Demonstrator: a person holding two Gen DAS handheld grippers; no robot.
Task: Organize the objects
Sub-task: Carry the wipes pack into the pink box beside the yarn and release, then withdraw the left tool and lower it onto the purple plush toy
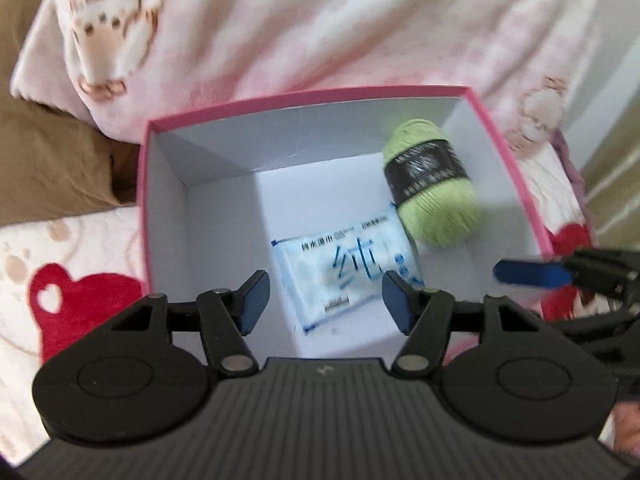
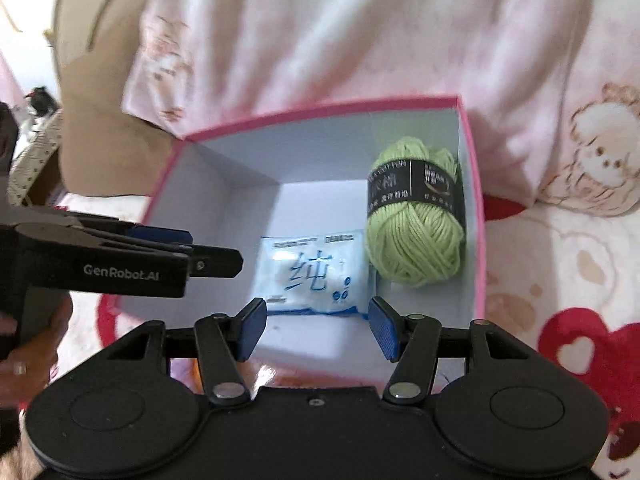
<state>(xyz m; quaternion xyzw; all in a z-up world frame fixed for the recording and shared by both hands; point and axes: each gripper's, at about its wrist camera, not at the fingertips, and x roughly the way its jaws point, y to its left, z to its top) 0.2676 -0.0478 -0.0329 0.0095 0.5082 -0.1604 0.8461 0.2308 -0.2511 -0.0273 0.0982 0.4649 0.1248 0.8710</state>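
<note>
A pink box with a white inside (image 1: pixel 504 148) (image 2: pixel 476 184) stands open on the bed. In it lie a green yarn ball with a black band (image 1: pixel 434 188) (image 2: pixel 416 220) at the right and a blue-white wet-wipe pack (image 1: pixel 344 276) (image 2: pixel 316 276) on the floor. My left gripper (image 1: pixel 325 300) is open and empty over the box's near edge; it also shows in the right wrist view (image 2: pixel 208 252) at the left. My right gripper (image 2: pixel 316 328) is open and empty above the box's near wall; it also shows in the left wrist view, where only one blue fingertip (image 1: pixel 532 274) is visible.
The box rests on a pink-white blanket with red hearts (image 1: pixel 80 292) (image 2: pixel 592 344). A pink quilt with bear prints (image 1: pixel 320 20) (image 2: pixel 360 32) is piled behind the box. A brown cushion (image 1: pixel 52 160) (image 2: pixel 100 80) lies at the left.
</note>
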